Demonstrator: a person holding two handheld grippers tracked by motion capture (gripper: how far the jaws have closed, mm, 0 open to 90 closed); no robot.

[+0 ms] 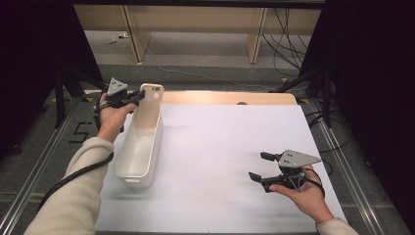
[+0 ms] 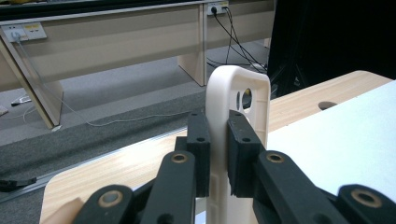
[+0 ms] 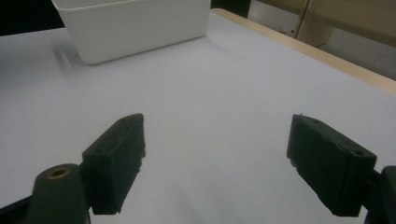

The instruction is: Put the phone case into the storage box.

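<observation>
A long white plastic bin [image 1: 139,147] lies lengthwise on the left part of the white table sheet [image 1: 230,147]. Its far end wall, with a handle hole, rises higher than the near end. My left gripper [image 1: 138,97] is shut on that far end wall. In the left gripper view the two black pads [image 2: 243,144] press the white wall [image 2: 238,93] from both sides. My right gripper [image 1: 258,165] is open near the table's front right, held low over the sheet with nothing between its jaws [image 3: 215,154]. The bin [image 3: 135,28] stands farther off in the right gripper view.
The wooden table edge [image 1: 230,98] runs along the back, with a round hole [image 1: 242,103] in it. Metal rails [image 1: 342,161] flank the table. Desk legs and loose cables [image 1: 284,44] are on the floor behind. Dark stands [image 1: 61,93] rise at both sides.
</observation>
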